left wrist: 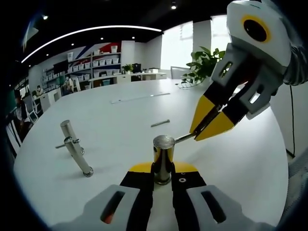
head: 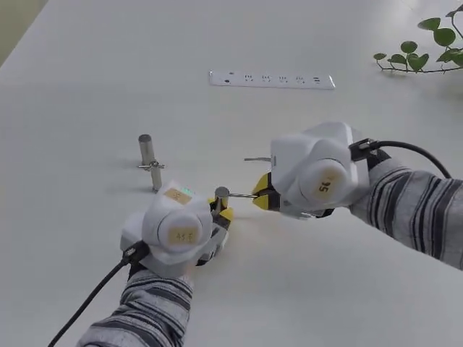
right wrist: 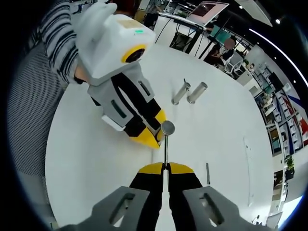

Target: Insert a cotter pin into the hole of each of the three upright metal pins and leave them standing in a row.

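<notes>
- Head view shows our left claw closed round the lower part of a short upright steel pin, which stands on the white desk at about six o'clock of centre. We judge it is gripped low to steady it and leave the top and its hole free.
- Our right claw, at three o'clock of that pin, is pinched shut on a thin silvery cotter pin. The cotter is held level with its tip at the pin's side near the top. We cannot tell whether it has entered the hole.
- Right gripper view looks straight along the cotter toward the pin head, which suits aiming.
- Two more upright steel pins stand close together at ten o'clock. A cross-piece between them looks like a fitted cotter, though we cannot tell through which.
- A spare cotter pin lies flat at one o'clock, near at hand.
</notes>
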A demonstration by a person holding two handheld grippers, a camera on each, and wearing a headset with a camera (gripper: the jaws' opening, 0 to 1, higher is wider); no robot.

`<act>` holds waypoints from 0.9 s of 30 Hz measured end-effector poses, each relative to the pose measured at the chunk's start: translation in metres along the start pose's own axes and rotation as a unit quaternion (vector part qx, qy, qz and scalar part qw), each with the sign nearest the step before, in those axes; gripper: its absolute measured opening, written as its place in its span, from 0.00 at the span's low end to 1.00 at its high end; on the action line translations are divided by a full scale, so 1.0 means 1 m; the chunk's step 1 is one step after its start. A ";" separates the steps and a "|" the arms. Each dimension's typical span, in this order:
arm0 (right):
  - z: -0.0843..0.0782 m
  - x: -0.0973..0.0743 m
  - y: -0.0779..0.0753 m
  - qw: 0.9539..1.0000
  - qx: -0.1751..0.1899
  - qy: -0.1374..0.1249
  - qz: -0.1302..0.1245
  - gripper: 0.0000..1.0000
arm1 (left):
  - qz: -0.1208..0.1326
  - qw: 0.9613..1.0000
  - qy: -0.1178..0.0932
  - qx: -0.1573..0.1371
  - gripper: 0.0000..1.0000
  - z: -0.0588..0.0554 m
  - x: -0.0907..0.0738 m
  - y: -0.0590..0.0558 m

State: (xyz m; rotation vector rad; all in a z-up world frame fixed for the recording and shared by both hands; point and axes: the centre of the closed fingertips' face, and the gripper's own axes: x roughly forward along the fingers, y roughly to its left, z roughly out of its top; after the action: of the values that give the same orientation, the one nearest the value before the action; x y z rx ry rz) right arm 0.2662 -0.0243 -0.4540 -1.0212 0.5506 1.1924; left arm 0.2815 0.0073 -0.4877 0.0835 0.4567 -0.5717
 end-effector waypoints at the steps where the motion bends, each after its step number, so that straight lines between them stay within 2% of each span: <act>1: 0.002 0.000 0.001 1.000 0.000 -0.003 0.001 0.00 | 0.001 1.000 -0.001 -0.001 0.10 0.000 0.000 0.000; 5: 0.001 0.000 0.001 1.000 -0.002 0.002 -0.001 0.00 | 0.002 1.000 -0.001 -0.004 0.10 -0.001 0.000 0.000; 7: 0.005 -0.001 0.002 1.000 0.000 -0.005 0.000 0.00 | 0.002 1.000 -0.001 -0.004 0.10 -0.001 0.000 0.000; 9: 0.006 0.000 0.001 1.000 -0.014 -0.001 -0.002 0.00 | 0.003 1.000 -0.001 -0.002 0.10 -0.001 0.001 0.000; 14: 0.009 0.004 0.001 1.000 -0.012 -0.004 -0.002 0.00 | 0.005 1.000 0.000 -0.006 0.10 -0.002 0.001 0.000; 18: 0.011 0.006 0.000 1.000 -0.026 -0.001 -0.006 0.00 | 0.009 1.000 0.002 -0.007 0.10 -0.003 0.002 0.000; 27: 0.018 0.011 -0.001 1.000 -0.029 -0.009 -0.009 0.00 | 0.012 1.000 0.004 -0.010 0.10 -0.004 0.003 0.000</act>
State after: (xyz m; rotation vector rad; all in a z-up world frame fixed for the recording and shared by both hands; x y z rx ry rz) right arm 0.2675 -0.0029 -0.4542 -1.0607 0.4936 1.2056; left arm 0.2821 0.0069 -0.4926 0.0718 0.4683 -0.5434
